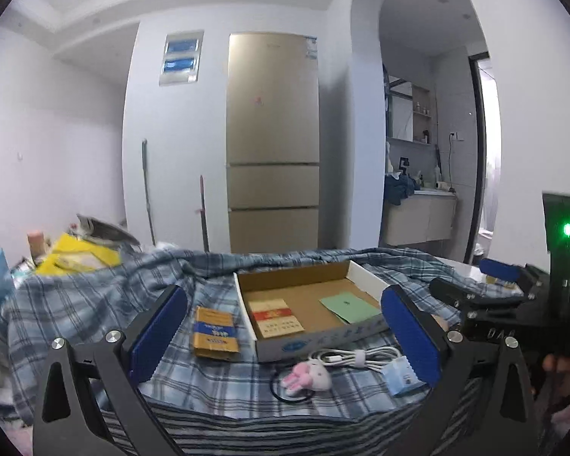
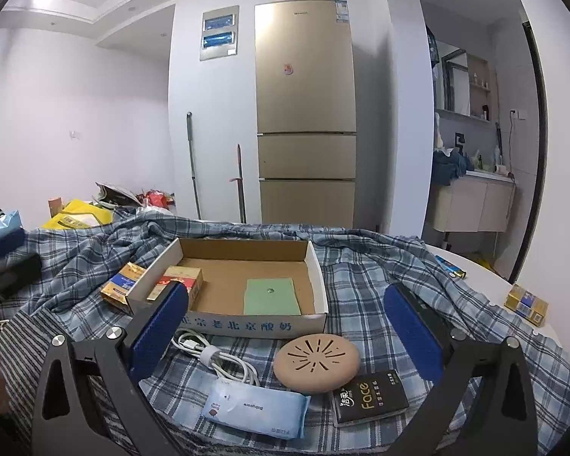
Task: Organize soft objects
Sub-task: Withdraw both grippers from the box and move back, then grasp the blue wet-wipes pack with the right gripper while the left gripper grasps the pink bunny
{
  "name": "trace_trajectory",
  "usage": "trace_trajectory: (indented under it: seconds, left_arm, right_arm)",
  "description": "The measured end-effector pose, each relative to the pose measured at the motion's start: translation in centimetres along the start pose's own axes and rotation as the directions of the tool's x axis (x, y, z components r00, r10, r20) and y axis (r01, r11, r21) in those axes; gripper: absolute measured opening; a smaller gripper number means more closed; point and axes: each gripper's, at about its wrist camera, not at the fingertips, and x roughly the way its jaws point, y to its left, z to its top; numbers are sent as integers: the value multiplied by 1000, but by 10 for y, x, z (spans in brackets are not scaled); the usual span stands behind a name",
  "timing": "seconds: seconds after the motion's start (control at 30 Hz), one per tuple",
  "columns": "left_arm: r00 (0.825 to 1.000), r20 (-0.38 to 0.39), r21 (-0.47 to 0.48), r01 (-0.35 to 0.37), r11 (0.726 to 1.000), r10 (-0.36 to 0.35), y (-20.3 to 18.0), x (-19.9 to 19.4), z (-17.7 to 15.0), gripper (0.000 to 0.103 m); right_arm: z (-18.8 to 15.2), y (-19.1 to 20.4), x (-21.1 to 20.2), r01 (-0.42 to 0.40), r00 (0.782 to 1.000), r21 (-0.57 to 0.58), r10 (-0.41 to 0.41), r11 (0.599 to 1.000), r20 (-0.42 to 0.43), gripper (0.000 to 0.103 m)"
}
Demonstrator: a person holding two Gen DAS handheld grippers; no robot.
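Plaid cloth (image 2: pixel 361 266) covers the table; cardboard box (image 2: pixel 247 266) holds only a red pack (image 2: pixel 178 281) and green card (image 2: pixel 271 296). Soft things wait outside, in front: bunny hair tie (image 1: pixel 307 376) in left view only, tissue pack (image 2: pixel 254 410) and round pad (image 2: pixel 317 363) in right view only. Left gripper (image 1: pixel 281 326) and right gripper (image 2: pixel 285 326) both spread wide, empty. Barely started.

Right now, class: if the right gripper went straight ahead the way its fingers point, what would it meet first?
Probably the near wall of the cardboard box, since the open right gripper points at it; the coiled white cable and tan round disc lie lower. Depth is uncertain.
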Motion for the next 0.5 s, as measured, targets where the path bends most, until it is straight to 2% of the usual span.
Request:
trace_trajectory:
  seconds: [0.1, 0.2, 0.27, 0.37, 0.5]
  left_arm:
    - [1000, 6, 26, 18, 1000, -18, -2, 3, -7, 103]
    - [1000, 13, 29, 10, 1000, -11, -1, 3, -9, 103]
    - [1000, 11, 29, 9, 1000, -10, -2, 3, -9, 103]
    - [1000, -8, 24, 3, 1000, -3, -1, 5, -8, 103]
    - [999, -32, -15, 1, 1000, -2, 7, 8, -8, 103]
  right_arm:
    - [3, -2, 0, 8, 999, 28, -7, 1000, -34, 103]
    - [7, -8, -1, 89, 993, 81, -82, 993, -82, 103]
    - [9, -13, -1, 47, 990, 117, -30, 992, -138, 103]
    - [7, -15, 3, 58, 971, 140, -23, 988, -240, 103]
    - [-3, -9, 14, 67, 939, 105, -27, 992, -342, 103]
